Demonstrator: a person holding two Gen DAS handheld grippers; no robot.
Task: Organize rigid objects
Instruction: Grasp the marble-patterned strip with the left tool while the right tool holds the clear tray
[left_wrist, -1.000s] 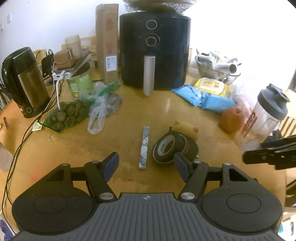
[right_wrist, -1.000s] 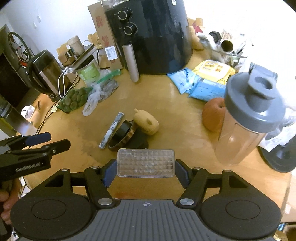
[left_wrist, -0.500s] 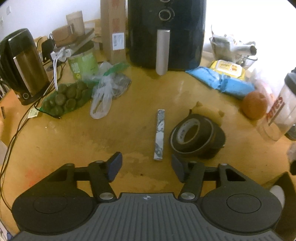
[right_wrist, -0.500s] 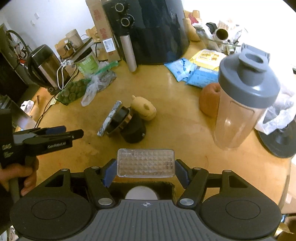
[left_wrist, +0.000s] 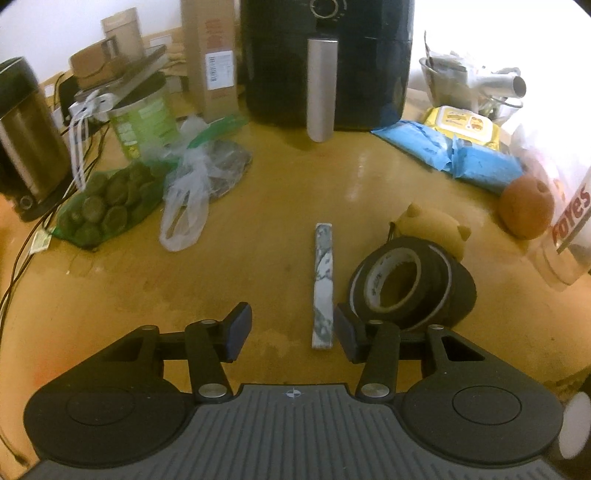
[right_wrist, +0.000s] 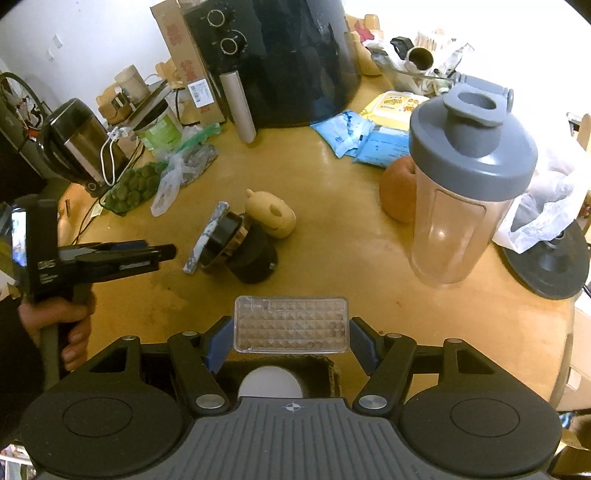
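**Closing on the strip, with the tape roll crowding one pad**

Left gripper (left_wrist: 291, 332): jaws partly open and closing, nothing pinched yet. Low centre of the left wrist view: near end of the marbled flat strip (left_wrist: 323, 284), just inside the right-hand pad and far off centre. Just right of it, leaning on the table (left_wrist: 258, 192): black tape roll (left_wrist: 410, 284), nearly touching that pad's outer side.

Likely trouble: right-hand pad meeting the strip first and skidding it sideways, or riding over so thin a piece lying flat. Also possible: a nudge to the roll, tipping it onto the strip or against the tan toy (left_wrist: 432, 225) behind.

Right gripper (right_wrist: 291, 343): jaws pressed on both short ends of a clear studded box (right_wrist: 291, 324), bottom centre of its view, above a dark-edged opening. Risk there: a tilt or slip while attention sits elsewhere.

Pose: both grippers pitched steeply downward. At the left edge of the right wrist view, a hand (right_wrist: 55, 325) wrapped round the left tool's handle, nose aimed at the strip.
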